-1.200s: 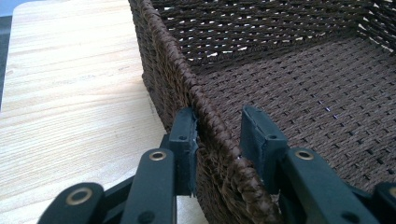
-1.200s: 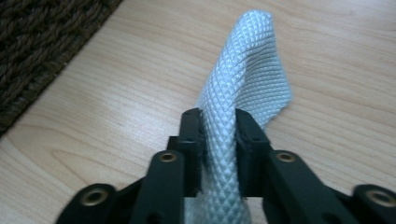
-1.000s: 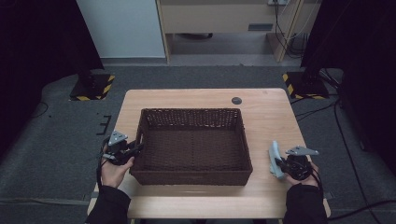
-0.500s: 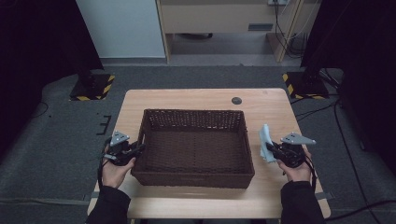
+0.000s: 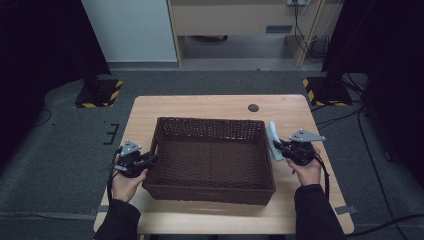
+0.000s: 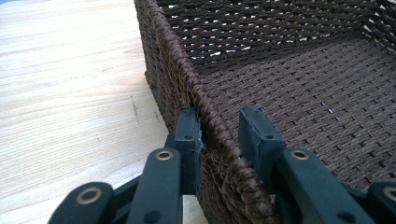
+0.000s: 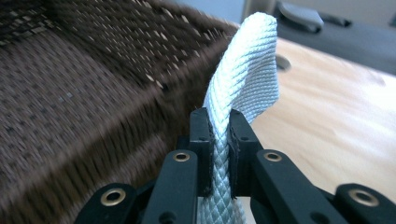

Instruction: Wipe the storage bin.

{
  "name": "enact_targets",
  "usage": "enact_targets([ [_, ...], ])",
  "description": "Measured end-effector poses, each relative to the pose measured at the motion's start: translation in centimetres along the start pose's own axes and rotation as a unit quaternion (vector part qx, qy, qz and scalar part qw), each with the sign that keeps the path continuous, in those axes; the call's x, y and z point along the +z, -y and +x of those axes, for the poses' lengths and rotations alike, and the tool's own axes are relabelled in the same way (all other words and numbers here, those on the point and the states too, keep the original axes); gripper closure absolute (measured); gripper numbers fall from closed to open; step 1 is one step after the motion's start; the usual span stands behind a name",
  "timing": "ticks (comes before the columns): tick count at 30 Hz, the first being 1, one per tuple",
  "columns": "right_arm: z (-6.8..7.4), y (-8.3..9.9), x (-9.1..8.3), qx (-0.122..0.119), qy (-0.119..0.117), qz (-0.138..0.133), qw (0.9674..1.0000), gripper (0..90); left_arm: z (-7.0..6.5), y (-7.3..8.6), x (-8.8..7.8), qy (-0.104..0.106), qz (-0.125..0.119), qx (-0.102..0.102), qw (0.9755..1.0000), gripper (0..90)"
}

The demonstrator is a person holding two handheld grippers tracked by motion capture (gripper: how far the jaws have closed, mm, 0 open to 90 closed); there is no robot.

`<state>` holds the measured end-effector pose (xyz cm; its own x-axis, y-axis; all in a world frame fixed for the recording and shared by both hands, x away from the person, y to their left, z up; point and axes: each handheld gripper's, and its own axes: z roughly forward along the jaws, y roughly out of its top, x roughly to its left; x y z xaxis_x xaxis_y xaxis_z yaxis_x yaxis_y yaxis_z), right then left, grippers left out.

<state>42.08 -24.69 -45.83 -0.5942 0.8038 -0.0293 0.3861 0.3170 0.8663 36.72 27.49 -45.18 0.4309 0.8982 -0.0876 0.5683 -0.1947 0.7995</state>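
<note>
A pale wooden counter (image 5: 200,102) seen from above, with a dark brown woven basket (image 5: 210,187) at its middle. At the left, a hand holds the left gripper (image 5: 150,160) at the basket's left wall; in the left gripper view its jaws straddle the braided rim (image 6: 205,112), one outside touching the wall, the other inside with a small gap, so a firm clamp cannot be confirmed. The basket's floor is bare weave. Beyond the basket, a small dark round disc (image 5: 253,107) sits on the counter. At the right, the right gripper (image 5: 278,145) pinches a pale blue-white woven cloth (image 7: 245,84) tightly between nearly closed jaws, just beside the basket's right wall. No writing is readable.
</note>
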Motion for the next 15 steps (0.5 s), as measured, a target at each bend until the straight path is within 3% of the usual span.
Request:
enact_targets([
  [5, 0.1, -0.4, 1.1, -0.01, -0.022, -0.008, 0.9997, 83.7, 0.1, 0.1, 0.0, 0.005, -0.003, -0.005, 1.0, 68.0],
  [9, 0.1, 0.8, 2.4, -0.018, -0.036, 0.034, 0.9986, 83.7, 0.2, 0.1, 0.0, 0.006, -0.004, -0.007, 1.0, 67.7],
  [11, 0.0, 1.5, 3.0, -0.005, -0.047, 0.042, 0.998, 83.7, 0.2, 0.1, 0.0, 0.006, -0.004, -0.007, 0.9999, 67.6],
  [15, 0.1, 2.8, 4.3, 0.012, -0.062, 0.097, 0.9933, 83.4, 0.2, 0.2, 0.0, 0.009, -0.008, -0.014, 0.9998, 67.3],
])
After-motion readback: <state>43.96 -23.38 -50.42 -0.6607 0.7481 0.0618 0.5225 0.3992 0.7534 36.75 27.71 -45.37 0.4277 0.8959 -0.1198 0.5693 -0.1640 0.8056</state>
